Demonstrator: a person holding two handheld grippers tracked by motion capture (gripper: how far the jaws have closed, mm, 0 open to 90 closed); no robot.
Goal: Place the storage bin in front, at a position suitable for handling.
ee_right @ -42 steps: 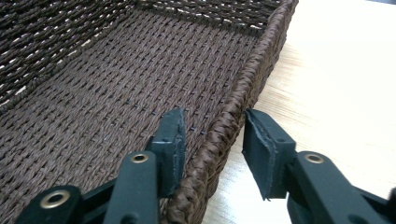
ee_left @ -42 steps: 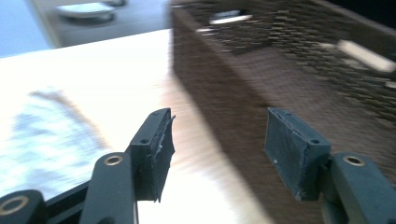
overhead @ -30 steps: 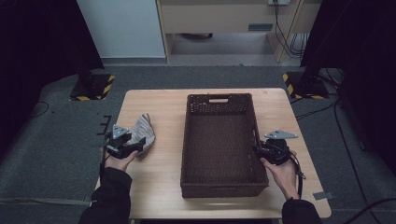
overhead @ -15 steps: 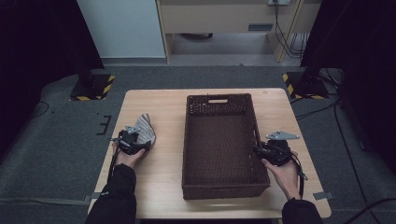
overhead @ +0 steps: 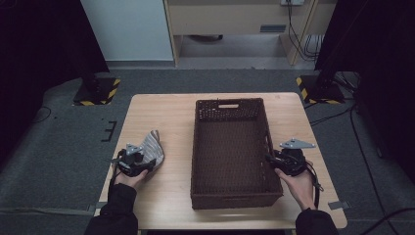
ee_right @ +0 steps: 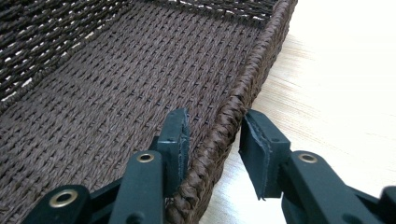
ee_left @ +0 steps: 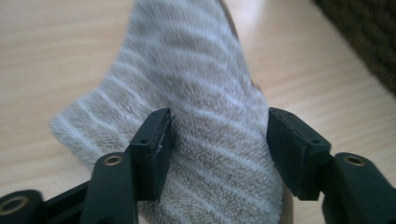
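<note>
Sock point(overhead: 149, 147), striped grey: high view, on table point(overhead: 171, 112), under left gripper point(overhead: 133, 164), now lower than a second ago. Basket point(overhead: 230, 105) rim at right gripper point(overhead: 279, 161).
Left gripper view: jaws just closing, flanking sock point(ee_left: 210, 116); pad contact unclear; heel cut off.
Right gripper view: jaws straddling rim point(ee_right: 224, 126), gap outside, loosened slightly.

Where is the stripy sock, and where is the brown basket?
Sock point(ee_left: 210, 126), left gripper view, its striped middle between the jaws.
Basket point(overhead: 230, 104), high view, far wall by the handle slot.
</note>
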